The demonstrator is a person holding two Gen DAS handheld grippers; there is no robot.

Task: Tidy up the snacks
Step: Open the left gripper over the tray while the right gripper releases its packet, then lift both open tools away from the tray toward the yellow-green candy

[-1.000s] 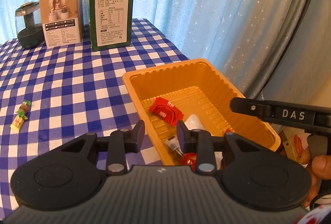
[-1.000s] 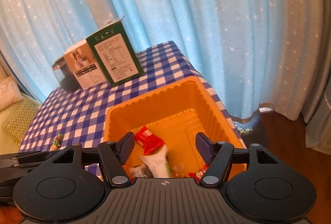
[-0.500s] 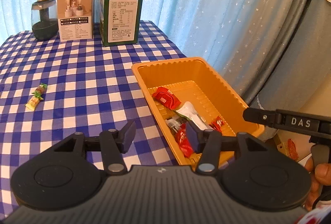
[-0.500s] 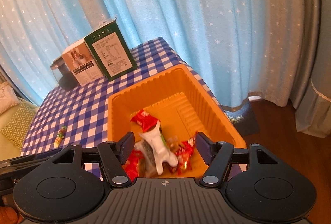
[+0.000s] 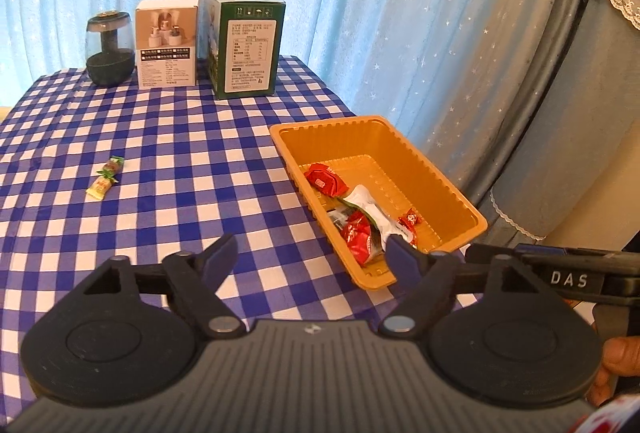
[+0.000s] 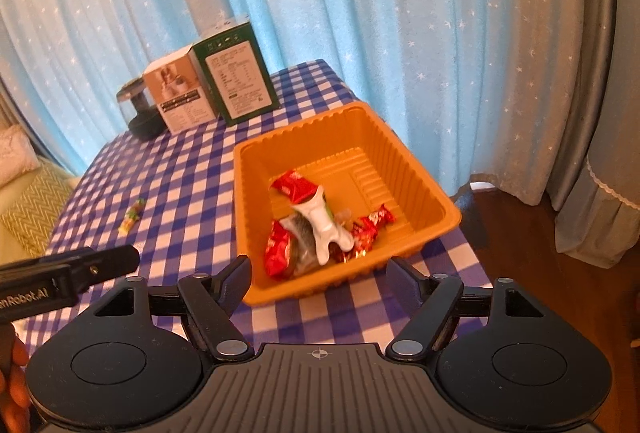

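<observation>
- Sitting on the blue-and-white checked tablecloth (image 5: pixel 192 137), the orange tray (image 5: pixel 444 185) rests near the table's right edge, close to the curtain (image 5: pixel 360 13).
- Inside the tray lie a red packet (image 5: pixel 325 184) toward the far end, a white pouch (image 5: pixel 376 213) across the middle, a second red packet (image 5: pixel 357 236) at the near end, and a small red candy (image 5: pixel 410 219) to the right.
- Two small wrapped candies (image 5: pixel 107 177) lie end to end out on the cloth, well apart from the tray.
- The left gripper (image 5: pixel 312 257) hovers above the cloth just short of the tray's near corner, fingers spread wide with nothing between them.
- The right gripper (image 6: pixel 320 279) hangs over the tray's near rim, fingers likewise wide apart and holding nothing.
- At the back stand a green box (image 5: pixel 248 45), a white box (image 5: pixel 166 43) and a dark glass jar (image 5: pixel 109 49), side by side.
</observation>
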